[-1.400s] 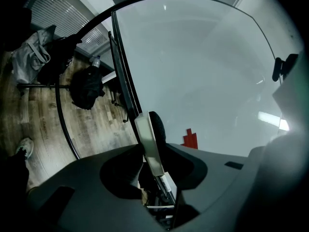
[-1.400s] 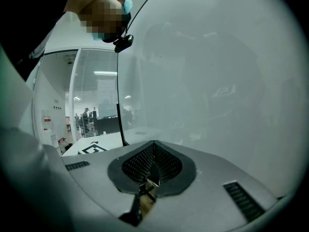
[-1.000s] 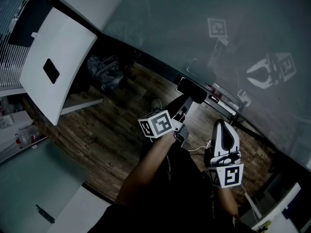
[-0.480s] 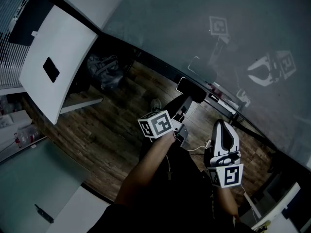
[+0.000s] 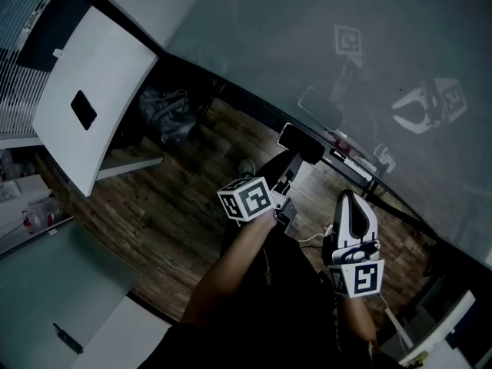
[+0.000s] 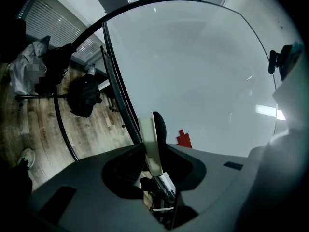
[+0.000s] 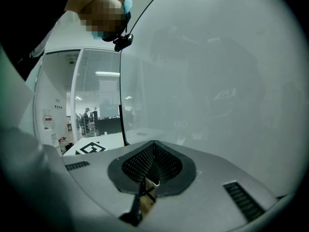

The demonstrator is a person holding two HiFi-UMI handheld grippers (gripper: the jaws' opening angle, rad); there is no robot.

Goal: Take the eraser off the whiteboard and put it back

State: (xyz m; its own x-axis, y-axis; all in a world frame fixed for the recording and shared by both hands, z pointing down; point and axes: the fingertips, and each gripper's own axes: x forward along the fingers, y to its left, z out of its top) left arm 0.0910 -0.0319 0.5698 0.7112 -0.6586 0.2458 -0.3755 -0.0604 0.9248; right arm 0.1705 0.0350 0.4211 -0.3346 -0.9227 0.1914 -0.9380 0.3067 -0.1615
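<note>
The black eraser [image 5: 301,143] is at the lower edge of the glass whiteboard [image 5: 307,37], just above the marker tray [image 5: 350,164]. My left gripper [image 5: 292,164] is shut on it from below. In the left gripper view the eraser [image 6: 153,139] stands edge-on between the jaws, with a pale backing and dark felt, close to the whiteboard [image 6: 203,71]. A red mark [image 6: 183,138] shows on the board behind it. My right gripper [image 5: 347,198] hovers to the right, shut and holding nothing. In the right gripper view, the right gripper [image 7: 153,146] has its jaws meeting in a point facing the board.
A white tilted panel [image 5: 92,91] stands at the left over the wooden floor [image 5: 177,198]. A dark bag [image 5: 165,114] lies by the board's foot, and the same bag [image 6: 83,94] shows in the left gripper view. Markers lie in the tray.
</note>
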